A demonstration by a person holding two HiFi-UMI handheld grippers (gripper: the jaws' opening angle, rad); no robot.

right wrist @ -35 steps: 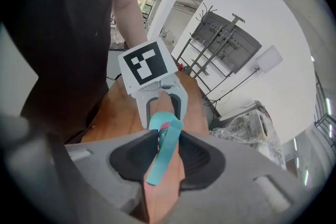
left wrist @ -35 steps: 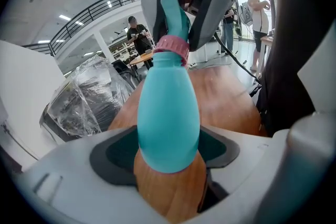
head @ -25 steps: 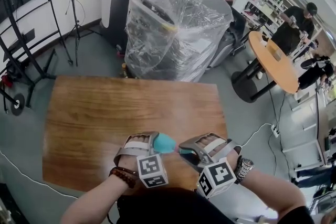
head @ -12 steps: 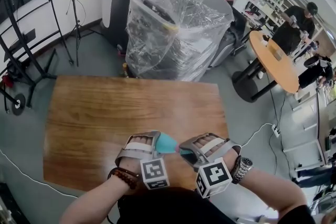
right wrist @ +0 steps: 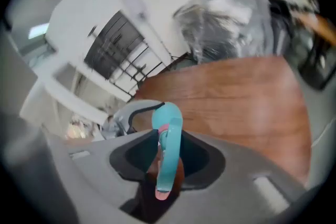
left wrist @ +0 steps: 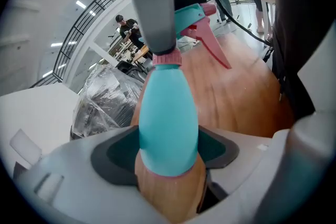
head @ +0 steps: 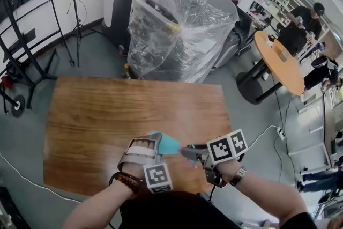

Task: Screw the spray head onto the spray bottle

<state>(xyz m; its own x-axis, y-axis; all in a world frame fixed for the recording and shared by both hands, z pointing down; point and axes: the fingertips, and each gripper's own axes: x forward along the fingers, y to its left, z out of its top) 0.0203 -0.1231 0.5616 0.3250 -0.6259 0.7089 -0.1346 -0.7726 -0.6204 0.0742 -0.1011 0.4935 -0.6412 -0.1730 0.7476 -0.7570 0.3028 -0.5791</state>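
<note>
We've got the left hand-held gripper [head: 157,140] clamped on the smooth teal teardrop spray bottle [left wrist: 168,128], the right hand-held gripper [head: 187,152] pinching its spray head [right wrist: 169,149] with jaws just eased open a hair, bottom centre over the wide woodgrain tabletop [head: 118,110].

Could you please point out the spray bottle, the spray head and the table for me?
spray bottle [left wrist: 168,123], left gripper view, middle of its teal body.
spray head [right wrist: 168,159], right gripper view, on its teal housing.
table [head: 107,115], head view, bare wooden top.
</note>
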